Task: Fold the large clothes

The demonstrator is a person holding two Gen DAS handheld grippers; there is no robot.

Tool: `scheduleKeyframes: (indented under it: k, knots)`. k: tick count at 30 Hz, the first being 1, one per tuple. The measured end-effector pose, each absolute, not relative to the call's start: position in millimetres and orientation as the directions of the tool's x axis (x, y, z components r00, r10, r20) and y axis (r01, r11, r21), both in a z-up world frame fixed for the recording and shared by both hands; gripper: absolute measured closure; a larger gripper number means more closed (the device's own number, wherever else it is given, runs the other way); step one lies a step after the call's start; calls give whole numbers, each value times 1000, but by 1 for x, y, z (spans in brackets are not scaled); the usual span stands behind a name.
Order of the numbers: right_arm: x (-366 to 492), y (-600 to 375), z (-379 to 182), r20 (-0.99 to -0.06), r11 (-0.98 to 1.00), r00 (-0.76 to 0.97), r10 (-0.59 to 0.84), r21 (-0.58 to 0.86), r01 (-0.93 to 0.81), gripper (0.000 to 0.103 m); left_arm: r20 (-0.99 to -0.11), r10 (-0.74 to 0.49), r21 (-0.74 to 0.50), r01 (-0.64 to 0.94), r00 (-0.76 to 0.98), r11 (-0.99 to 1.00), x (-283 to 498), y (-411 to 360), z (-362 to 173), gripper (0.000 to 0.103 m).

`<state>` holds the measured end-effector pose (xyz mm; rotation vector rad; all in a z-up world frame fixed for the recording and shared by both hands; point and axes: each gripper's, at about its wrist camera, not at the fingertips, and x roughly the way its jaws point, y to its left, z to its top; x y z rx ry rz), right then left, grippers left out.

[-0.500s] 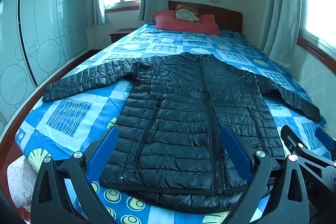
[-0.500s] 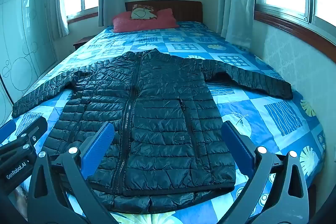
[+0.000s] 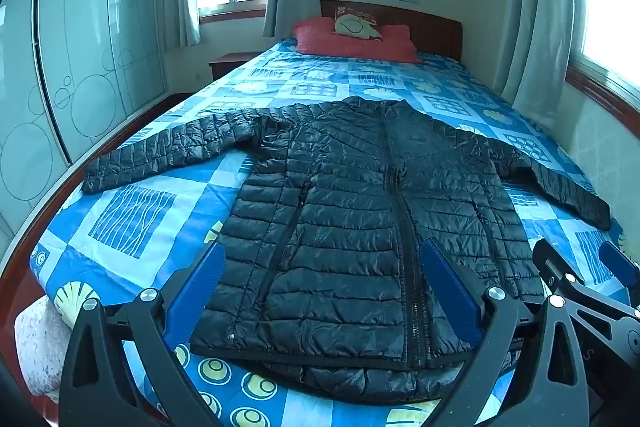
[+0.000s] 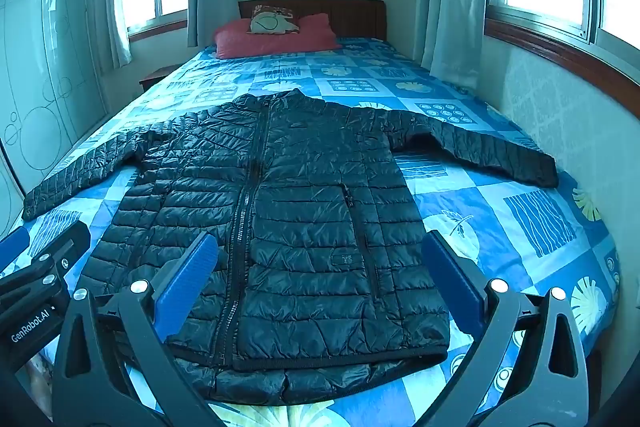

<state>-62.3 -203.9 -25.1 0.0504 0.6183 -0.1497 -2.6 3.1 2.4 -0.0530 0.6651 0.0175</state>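
Jacket [image 3: 360, 227] first: it's a black quilted puffer, zipped up, lying flat front-side up on the bed [image 3: 132, 215] with the blue patterned cover, hem at the foot end and collar pointing toward the red pillow [image 3: 352, 45]. Both sleeves are spread out to the sides of the jacket body, so nothing is folded yet. I'd call this the very start, basically the line-up before the first fold.

The left gripper [image 3: 320, 291] and right gripper [image 4: 320, 279] both hover above the jacket's hem, side by side, fingers spread wide and gripping nothing. No contact with the fabric that I can see.

Next move, my guess: each one heads out from the hem to a sleeve cuff, pinches it, and brings it across the jacket's chest. Puffy, slick fabric like this probably wants a deep pinch or it'll slip back out.
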Motion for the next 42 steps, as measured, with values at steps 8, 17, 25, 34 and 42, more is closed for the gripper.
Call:
scheduleKeyframes:
  k: [8, 17, 25, 34, 42]
  knots:
    - [-64, -204, -24, -582, 988, 803, -125, 3, 156, 2, -617, 4, -40, -37, 787, 999, -3, 1, 3, 6]
    - [-62, -205, -26, -586, 988, 801, -124, 5, 156, 2, -618, 1, -40, -32, 786, 999, -1, 2, -4, 6]
    - [-61, -205, -27, -588, 988, 799, -123, 5, 156, 2, -618, 4, -39, -35, 786, 999, -1, 1, -4, 6]
    - [-61, -204, -28, -589, 988, 799, -123, 4, 155, 2, -619, 3, -37, -33, 785, 999, -1, 1, -4, 6]
    - [-61, -203, -29, -590, 988, 798, -123, 3, 154, 2, -620, 3, -37, -32, 785, 999, -1, 1, -4, 6]
